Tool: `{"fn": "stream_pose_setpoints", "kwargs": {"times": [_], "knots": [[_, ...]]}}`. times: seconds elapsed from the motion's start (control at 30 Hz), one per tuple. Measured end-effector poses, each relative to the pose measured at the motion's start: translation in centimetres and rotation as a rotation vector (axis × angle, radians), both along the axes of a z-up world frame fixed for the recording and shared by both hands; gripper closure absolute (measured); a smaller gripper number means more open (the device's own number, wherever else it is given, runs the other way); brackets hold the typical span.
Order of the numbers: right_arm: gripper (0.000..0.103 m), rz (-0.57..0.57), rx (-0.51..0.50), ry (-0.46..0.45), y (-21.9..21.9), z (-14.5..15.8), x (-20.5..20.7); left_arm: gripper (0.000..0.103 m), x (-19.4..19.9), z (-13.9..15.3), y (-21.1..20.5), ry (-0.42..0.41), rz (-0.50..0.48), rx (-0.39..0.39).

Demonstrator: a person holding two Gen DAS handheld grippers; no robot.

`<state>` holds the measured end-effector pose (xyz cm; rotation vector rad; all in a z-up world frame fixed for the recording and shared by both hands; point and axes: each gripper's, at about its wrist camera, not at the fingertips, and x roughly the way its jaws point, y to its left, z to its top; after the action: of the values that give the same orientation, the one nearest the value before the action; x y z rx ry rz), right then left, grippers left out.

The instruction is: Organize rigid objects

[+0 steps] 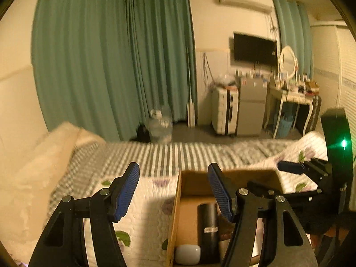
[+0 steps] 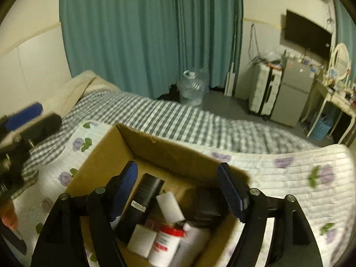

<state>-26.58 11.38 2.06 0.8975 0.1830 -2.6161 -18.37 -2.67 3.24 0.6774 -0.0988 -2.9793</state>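
While the box (image 2: 106, 155) sits on the quilt (image 2: 289, 178) with a black tube (image 2: 142, 204), white blocks and a red-capped bottle (image 2: 166, 242) inside, we hold both grippers — left (image 1: 173, 189), right (image 2: 178, 189) — wide open and empty above it.

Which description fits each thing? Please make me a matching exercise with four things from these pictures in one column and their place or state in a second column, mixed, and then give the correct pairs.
Things:
1. black cylinder
2. cardboard box
3. water jug
4. right gripper

Descriptions:
A. stands on the floor in front of the green curtain
B. open, holding nothing, above the box
C. lies inside the box, a white label on its side
D. sits open on the flowered quilt on the bed

Pairs: 1-C, 2-D, 3-A, 4-B
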Motion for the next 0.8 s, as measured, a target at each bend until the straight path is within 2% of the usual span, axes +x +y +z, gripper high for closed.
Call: {"fn": "stream_pose_setpoints", "kwargs": {"times": [0.17, 0.33, 0.47, 0.63, 0.73, 0.8], "knots": [[0.013, -0.057, 0.006, 0.118, 2.3, 5.2, 5.6, 0.023, 5.4, 5.3, 1.0, 0.120, 0.000, -0.007], [0.000, -0.115, 0.003, 0.221, 4.3, 9.6, 11.5, 0.023, 9.3, 8.1, 1.9, 0.150, -0.004, -0.051], [0.000, -0.134, 0.008, 0.279, 5.2, 11.7, 15.5, 0.023, 12.5, 9.4, 3.0, 0.189, -0.018, -0.081], [0.000, -0.150, -0.009, 0.328, 5.7, 12.5, 19.1, 0.021, 15.8, 10.2, 3.0, 0.252, -0.043, -0.077], [0.000, -0.154, -0.032, 0.337, 5.6, 11.4, 20.1, 0.021, 16.4, 9.1, 2.8, 0.266, -0.036, -0.062], [0.000, -0.166, -0.047, 0.342, 5.4, 9.9, 20.1, 0.021, 16.1, 7.5, 2.8, 0.271, 0.019, -0.080]]}}
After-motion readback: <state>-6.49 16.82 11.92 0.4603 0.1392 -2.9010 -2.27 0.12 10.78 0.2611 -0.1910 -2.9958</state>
